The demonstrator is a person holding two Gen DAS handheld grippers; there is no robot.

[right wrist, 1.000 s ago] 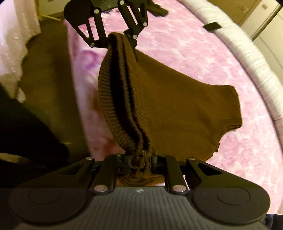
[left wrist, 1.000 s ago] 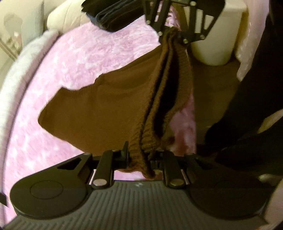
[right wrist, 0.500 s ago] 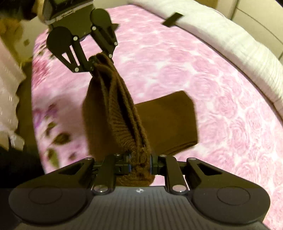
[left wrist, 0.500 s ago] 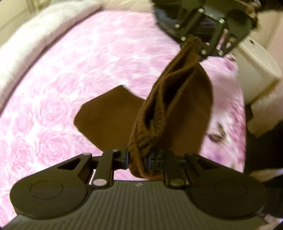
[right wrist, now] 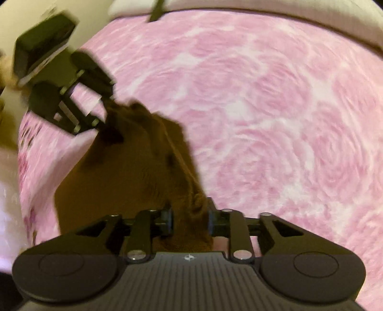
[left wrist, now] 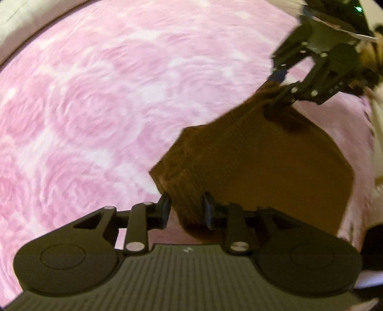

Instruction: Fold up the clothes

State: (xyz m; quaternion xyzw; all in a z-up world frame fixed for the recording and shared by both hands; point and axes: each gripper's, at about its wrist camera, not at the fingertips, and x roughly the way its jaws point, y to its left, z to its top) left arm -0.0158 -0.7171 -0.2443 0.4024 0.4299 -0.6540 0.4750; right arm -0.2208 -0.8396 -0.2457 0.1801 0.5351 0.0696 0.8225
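Both tongs, left (left wrist: 186, 208) and right (right wrist: 190, 221), loosely straddle the brown sweater (left wrist: 258, 162); only the right view shows a dark strip (right wrist: 156, 10).

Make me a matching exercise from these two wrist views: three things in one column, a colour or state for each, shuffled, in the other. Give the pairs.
Things
1. brown knit garment
2. bed cover
3. left gripper

Colour or state
A. pink with a rose pattern
B. jaws parted, knit cloth between them
C. brown, folded, lying on the bed

Pairs: 1-C, 2-A, 3-B
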